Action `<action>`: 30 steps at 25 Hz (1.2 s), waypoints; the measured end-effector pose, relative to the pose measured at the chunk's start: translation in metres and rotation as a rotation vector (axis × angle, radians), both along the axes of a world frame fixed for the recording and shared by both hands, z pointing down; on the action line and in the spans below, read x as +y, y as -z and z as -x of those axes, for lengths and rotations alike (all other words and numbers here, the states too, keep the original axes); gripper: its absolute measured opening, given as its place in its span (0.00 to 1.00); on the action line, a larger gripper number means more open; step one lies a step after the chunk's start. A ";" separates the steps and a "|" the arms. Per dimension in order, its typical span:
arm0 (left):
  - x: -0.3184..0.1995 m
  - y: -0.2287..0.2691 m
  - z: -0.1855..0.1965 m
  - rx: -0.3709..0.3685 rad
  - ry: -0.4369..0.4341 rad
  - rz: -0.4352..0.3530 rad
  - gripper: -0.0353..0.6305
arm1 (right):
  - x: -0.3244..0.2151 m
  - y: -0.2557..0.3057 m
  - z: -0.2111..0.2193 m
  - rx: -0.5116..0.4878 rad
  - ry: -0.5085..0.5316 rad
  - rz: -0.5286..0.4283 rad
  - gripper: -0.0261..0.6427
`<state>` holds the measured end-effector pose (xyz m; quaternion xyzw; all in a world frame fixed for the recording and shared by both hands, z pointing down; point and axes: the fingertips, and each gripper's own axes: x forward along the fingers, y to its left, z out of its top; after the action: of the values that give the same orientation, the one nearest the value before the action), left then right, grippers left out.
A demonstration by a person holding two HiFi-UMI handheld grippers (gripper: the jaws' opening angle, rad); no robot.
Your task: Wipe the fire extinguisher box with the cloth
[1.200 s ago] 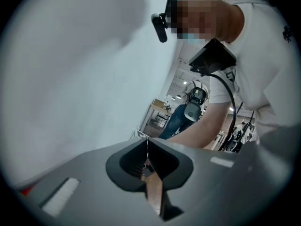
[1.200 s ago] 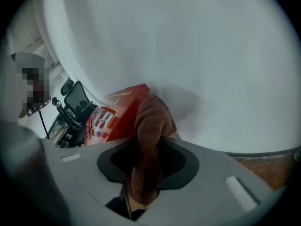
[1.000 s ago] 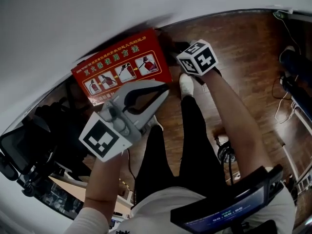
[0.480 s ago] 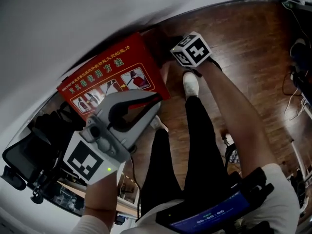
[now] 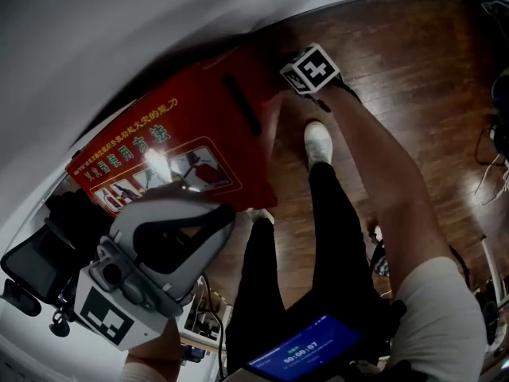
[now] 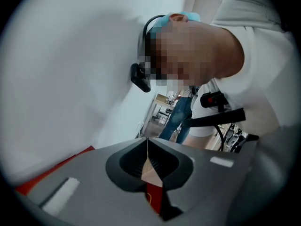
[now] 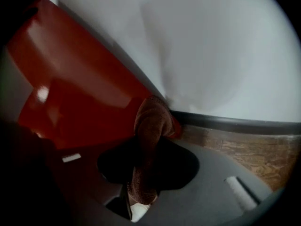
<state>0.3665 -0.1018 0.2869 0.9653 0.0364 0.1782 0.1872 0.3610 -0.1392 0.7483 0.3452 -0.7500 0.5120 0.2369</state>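
Observation:
The red fire extinguisher box (image 5: pixel 171 138) stands on the wood floor against the white wall, its pictured label facing up toward me. My right gripper (image 7: pixel 149 142) is shut on a brown cloth (image 7: pixel 151 119), and the cloth presses on the box (image 7: pixel 70 79) near the baseboard. In the head view only that gripper's marker cube (image 5: pixel 310 68) shows, at the box's right edge. My left gripper (image 5: pixel 225 213) hovers low at the left, over the box's near edge. Its jaws are shut with nothing between them (image 6: pixel 147 142).
A black office chair (image 5: pixel 32 269) stands at the lower left beside the box. The person's dark-trousered legs and a white shoe (image 5: pixel 316 142) are on the wood floor (image 5: pixel 413 70). Cables lie at the right edge. A lit screen (image 5: pixel 306 355) hangs at the waist.
The view has dropped closer, so the box looks larger and its top shows. My left gripper has moved down and left. The right gripper stays at the box's right edge.

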 end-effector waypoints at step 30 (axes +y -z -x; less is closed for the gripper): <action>0.116 0.083 0.104 0.132 -0.026 -0.136 0.06 | 0.145 0.261 0.005 0.413 0.194 -0.300 0.21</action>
<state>0.2627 0.0143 0.2037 0.9850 0.0489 0.1184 0.1160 0.3561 0.0062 0.4871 0.4003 -0.7827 0.2888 0.3791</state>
